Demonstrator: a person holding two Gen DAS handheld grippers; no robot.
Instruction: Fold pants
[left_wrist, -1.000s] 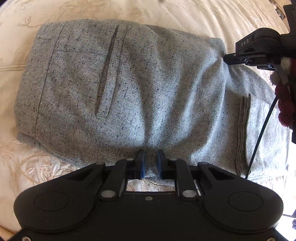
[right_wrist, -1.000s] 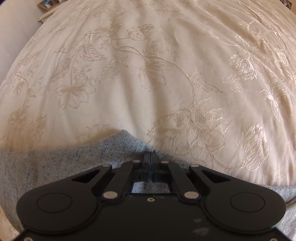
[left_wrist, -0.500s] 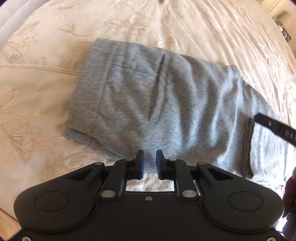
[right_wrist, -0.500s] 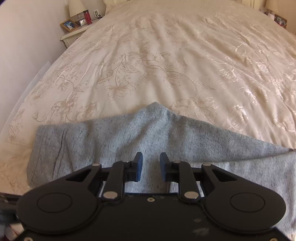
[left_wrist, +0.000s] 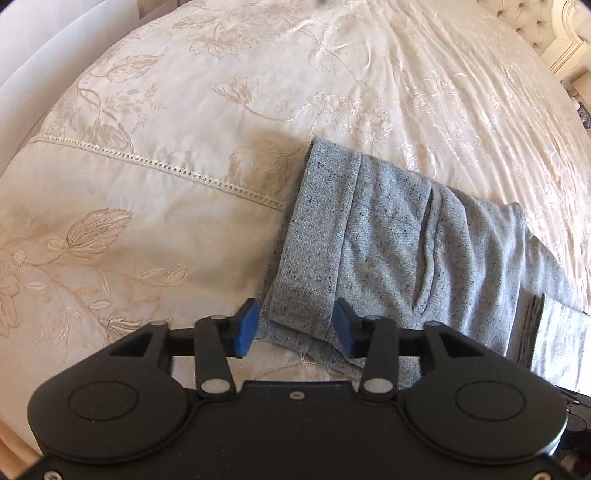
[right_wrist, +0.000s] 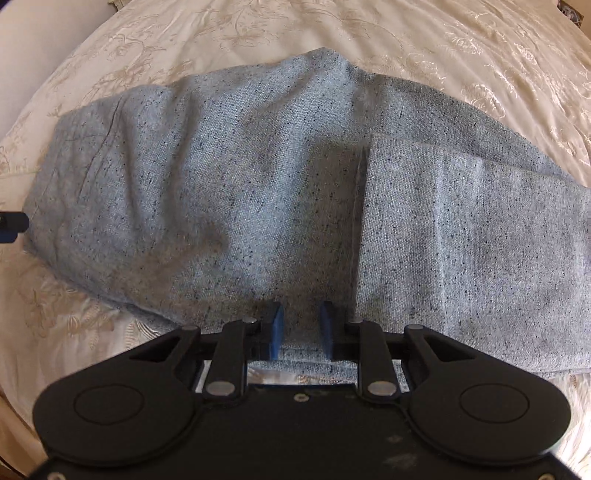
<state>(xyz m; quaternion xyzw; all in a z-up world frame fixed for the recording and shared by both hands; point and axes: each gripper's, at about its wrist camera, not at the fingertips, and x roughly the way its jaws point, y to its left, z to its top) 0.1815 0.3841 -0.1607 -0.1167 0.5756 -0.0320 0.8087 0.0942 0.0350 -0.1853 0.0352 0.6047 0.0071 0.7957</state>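
Note:
Grey speckled pants (left_wrist: 399, 251) lie folded on the cream bedspread, waistband end toward the left. My left gripper (left_wrist: 295, 326) is open, its blue pads on either side of the waistband's near corner. In the right wrist view the pants (right_wrist: 258, 184) fill the middle, with a folded-over leg (right_wrist: 461, 229) lying on top at the right. My right gripper (right_wrist: 301, 330) is open, low over the pants' near edge, with cloth showing between the pads. The left gripper's tip (right_wrist: 13, 225) shows at the far left edge.
The cream embroidered bedspread (left_wrist: 184, 110) stretches all around the pants. A lace seam (left_wrist: 166, 166) crosses it to the left. A tufted headboard (left_wrist: 535, 22) sits at the far right corner. The bed's edge runs along the left side.
My left gripper has opened wider and moved left to the waistband corner. My right gripper opened, let go of the far edge and moved back to the near edge.

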